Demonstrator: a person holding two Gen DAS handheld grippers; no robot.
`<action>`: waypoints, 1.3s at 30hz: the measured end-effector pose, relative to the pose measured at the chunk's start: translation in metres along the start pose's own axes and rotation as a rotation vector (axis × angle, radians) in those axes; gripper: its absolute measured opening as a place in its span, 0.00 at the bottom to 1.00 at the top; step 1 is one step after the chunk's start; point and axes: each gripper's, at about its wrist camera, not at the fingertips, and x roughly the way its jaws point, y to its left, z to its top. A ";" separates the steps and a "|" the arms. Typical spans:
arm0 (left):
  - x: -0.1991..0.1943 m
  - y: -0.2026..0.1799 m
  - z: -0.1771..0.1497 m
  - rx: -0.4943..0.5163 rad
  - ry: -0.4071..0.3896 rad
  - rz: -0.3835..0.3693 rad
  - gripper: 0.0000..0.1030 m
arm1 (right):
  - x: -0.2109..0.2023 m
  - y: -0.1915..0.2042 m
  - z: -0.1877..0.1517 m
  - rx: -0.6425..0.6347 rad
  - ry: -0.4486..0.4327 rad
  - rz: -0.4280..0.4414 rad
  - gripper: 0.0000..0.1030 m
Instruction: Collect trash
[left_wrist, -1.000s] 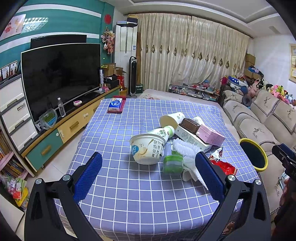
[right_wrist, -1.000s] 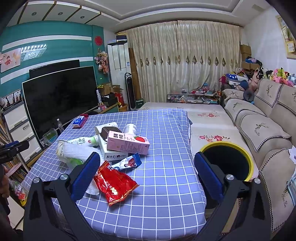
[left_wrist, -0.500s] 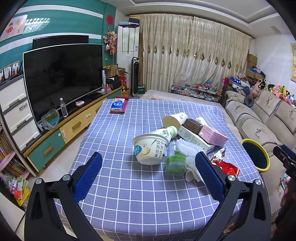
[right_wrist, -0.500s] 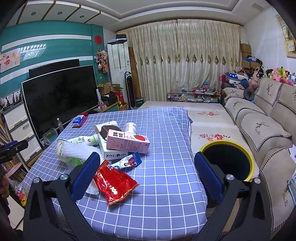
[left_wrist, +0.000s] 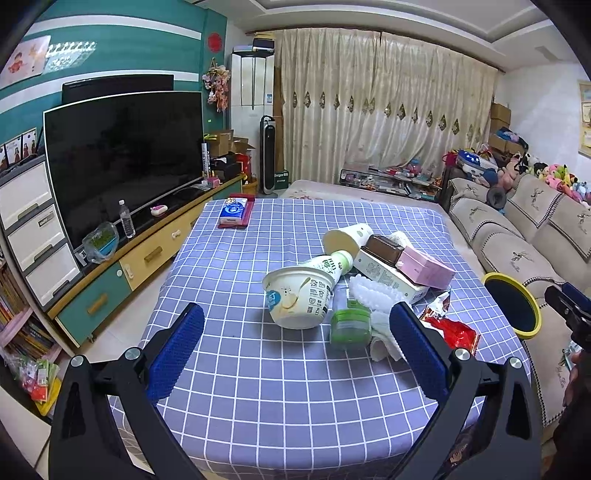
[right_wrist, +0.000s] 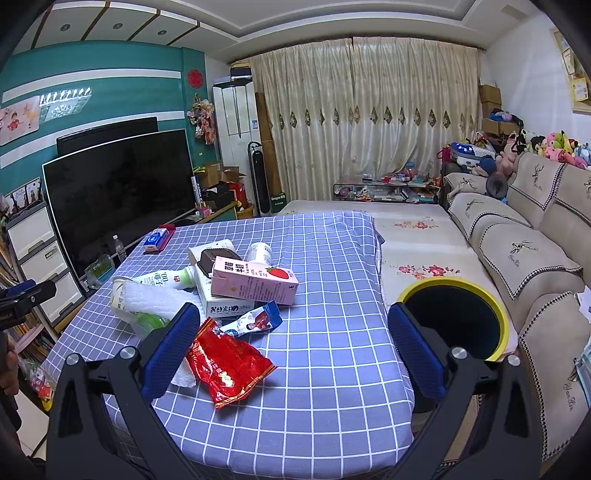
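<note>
Your left tool (left_wrist: 295, 347) hangs above the near edge of the surface (left_wrist: 280, 402), its blue pads spread wide with nothing between them. Past it the trash lies in one heap: a white yogurt tub (left_wrist: 299, 301) tipped on its side, a green-capped jar (left_wrist: 350, 326) just beside it, a white bottle (left_wrist: 327, 264) lying flat behind, and a paper cup (left_wrist: 346, 238) farther back.

Your right tool (right_wrist: 290, 345) is just as wide open and empty, above the other near corner. From there you see what the left view only clips: the red snack wrapper (right_wrist: 227, 365) lies whole, close to the left pad, with a small blue-and-white wrapper (right_wrist: 255, 321) just beyond it. The pink carton (right_wrist: 255, 282) shows its strawberry face here (the left view gives only its plain end), resting on a white box (right_wrist: 221, 301).

The yellow-rimmed bin (right_wrist: 456, 317) stands beside the surface, next to the sofa (right_wrist: 524, 258); the right view looks into its dark mouth, while the left view catches it edge-on at far right.

A tissue pack (left_wrist: 233, 211) sits alone at the far corner, well apart from the heap.
</note>
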 end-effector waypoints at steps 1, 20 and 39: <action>0.000 0.000 0.000 0.002 0.000 0.000 0.96 | 0.000 0.000 0.000 0.000 0.000 0.000 0.94; -0.001 -0.001 0.000 0.002 0.000 -0.011 0.96 | 0.000 -0.002 0.000 0.003 0.004 0.001 0.94; 0.001 0.000 -0.002 -0.002 0.008 -0.020 0.96 | 0.021 0.009 -0.013 -0.027 0.060 0.077 0.94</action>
